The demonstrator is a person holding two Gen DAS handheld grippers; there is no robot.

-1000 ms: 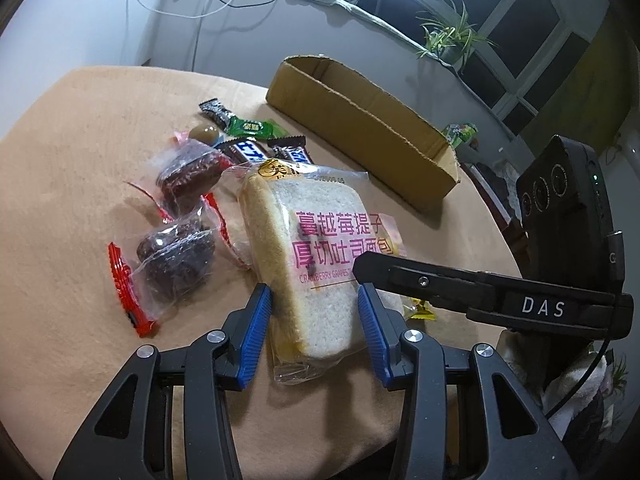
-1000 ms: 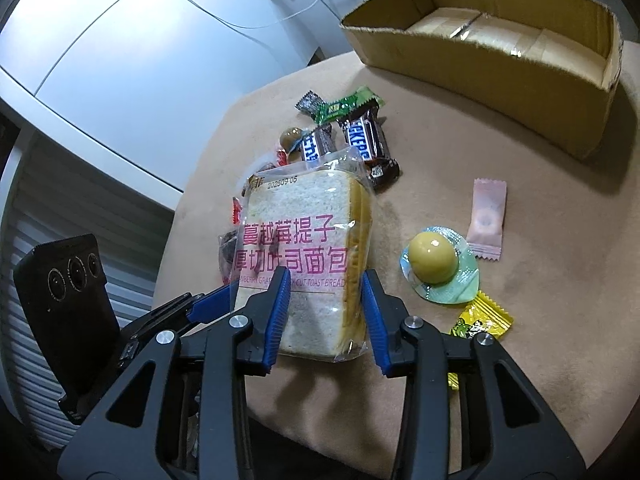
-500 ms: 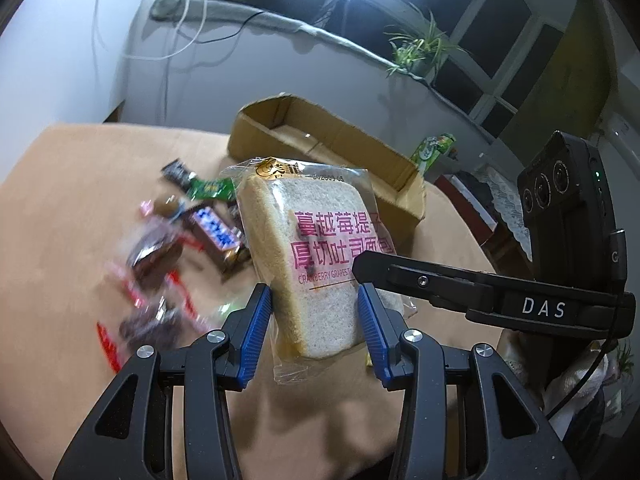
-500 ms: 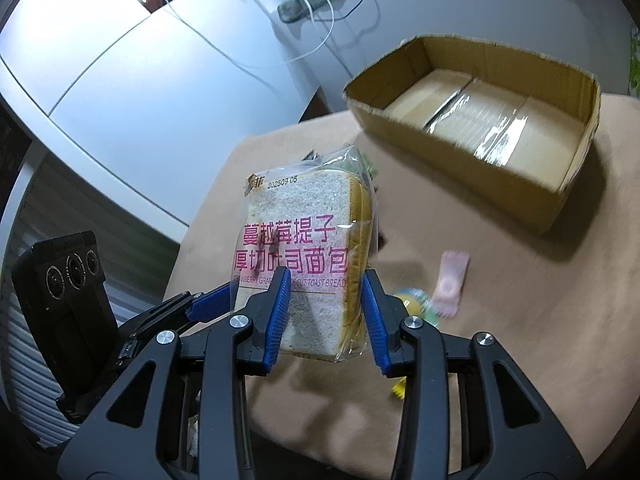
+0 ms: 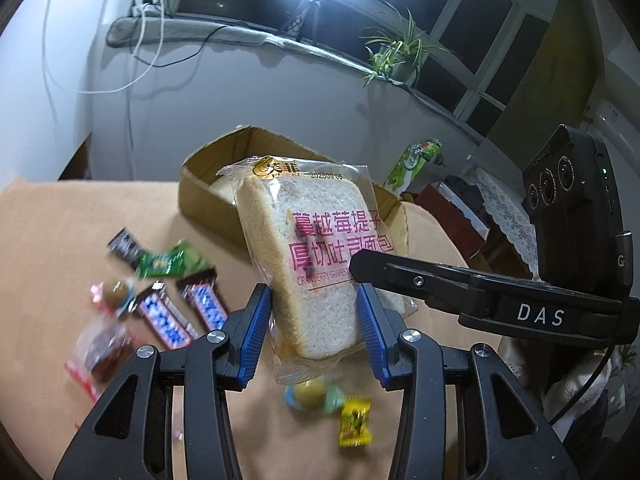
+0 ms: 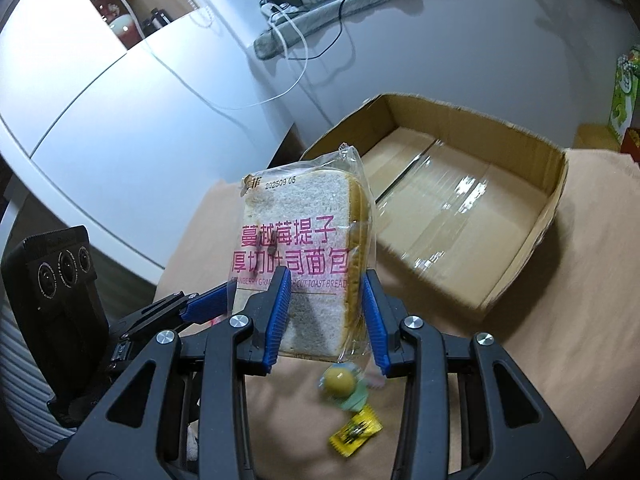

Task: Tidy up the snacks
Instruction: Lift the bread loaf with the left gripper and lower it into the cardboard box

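A clear-wrapped pack of cranberry toast bread with pink lettering is held upright in the air. My left gripper and my right gripper are both shut on its lower part, from opposite sides. The bread also shows in the right wrist view. It hangs above the tan tablecloth, just in front of the open cardboard box, which looks empty. The box also shows behind the bread in the left wrist view.
Loose snacks lie on the cloth below: two blue chocolate bars, a green packet, a red-wrapped dark snack, a round yellow jelly cup and a yellow candy. A white cabinet stands at left.
Both grippers have lifted the bread higher off the cloth and carried it toward the cardboard box. The snacks on the cloth now lie farther below.
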